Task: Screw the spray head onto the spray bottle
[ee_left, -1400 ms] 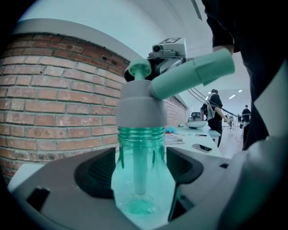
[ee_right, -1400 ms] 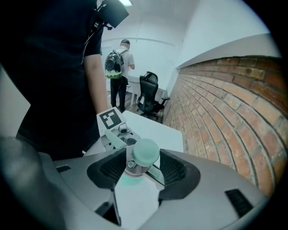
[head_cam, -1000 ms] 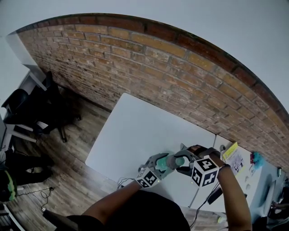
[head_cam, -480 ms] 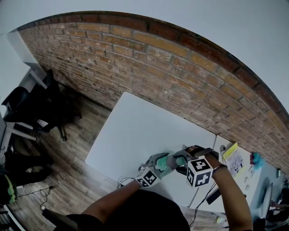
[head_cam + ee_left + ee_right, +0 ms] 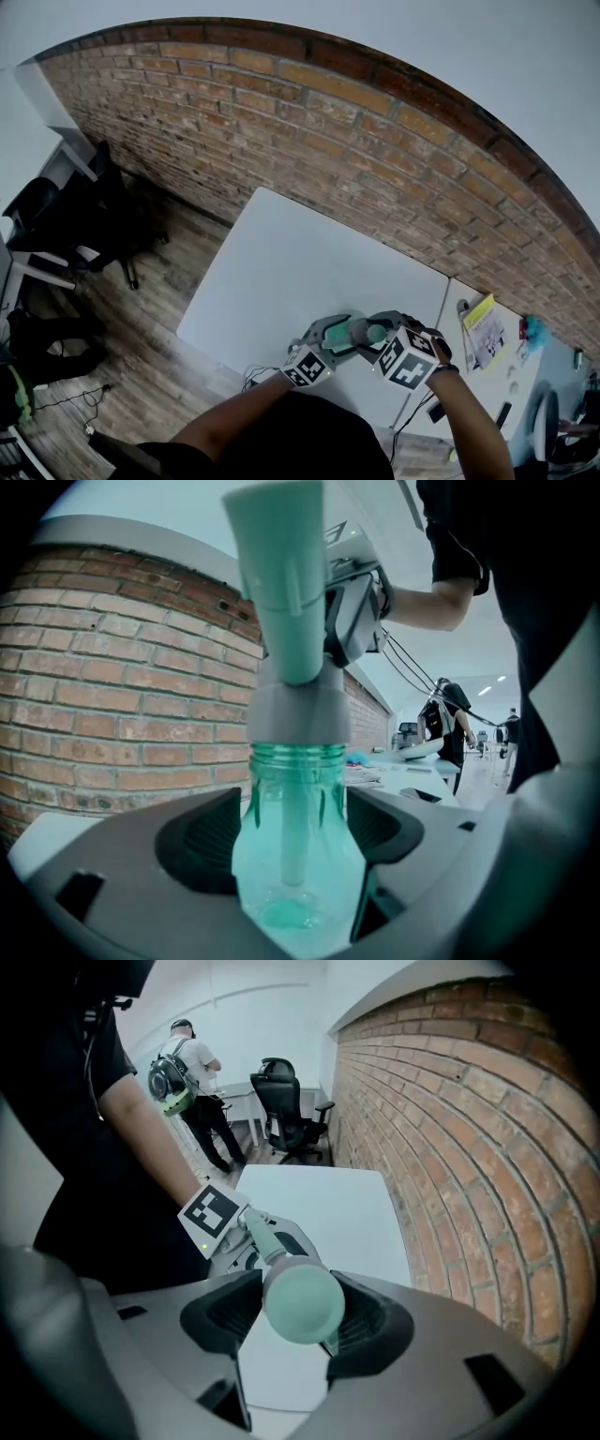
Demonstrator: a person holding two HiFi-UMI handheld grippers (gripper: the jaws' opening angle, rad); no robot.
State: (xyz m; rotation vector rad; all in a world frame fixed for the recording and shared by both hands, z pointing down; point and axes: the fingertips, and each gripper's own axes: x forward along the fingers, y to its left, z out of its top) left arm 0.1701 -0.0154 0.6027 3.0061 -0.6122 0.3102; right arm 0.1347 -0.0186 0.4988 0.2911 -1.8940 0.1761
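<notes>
Fingers (image 5: pixel 199 841) of my left gripper (image 5: pixel 296 841) are clamped on the clear teal spray bottle (image 5: pixel 298 883). They grip it low on the body and hold it roughly upright over the near part of the white table (image 5: pixel 281 262). On its neck sits the spray head (image 5: pixel 281 592). Its grey collar (image 5: pixel 298 714) covers the top of the threads, and some rings show below it. My right gripper (image 5: pixel 302 1327) sits over the head from above, its fingers (image 5: pixel 375 1324) pressed on either side of the pale green top. I judge we're midway through the screwing: the collar is started but not seated. Next I'd want a further twist with the right. The head must stay in line with the neck so the thread doesn't cross, and the left has to hold the bottle dead steady.
</notes>
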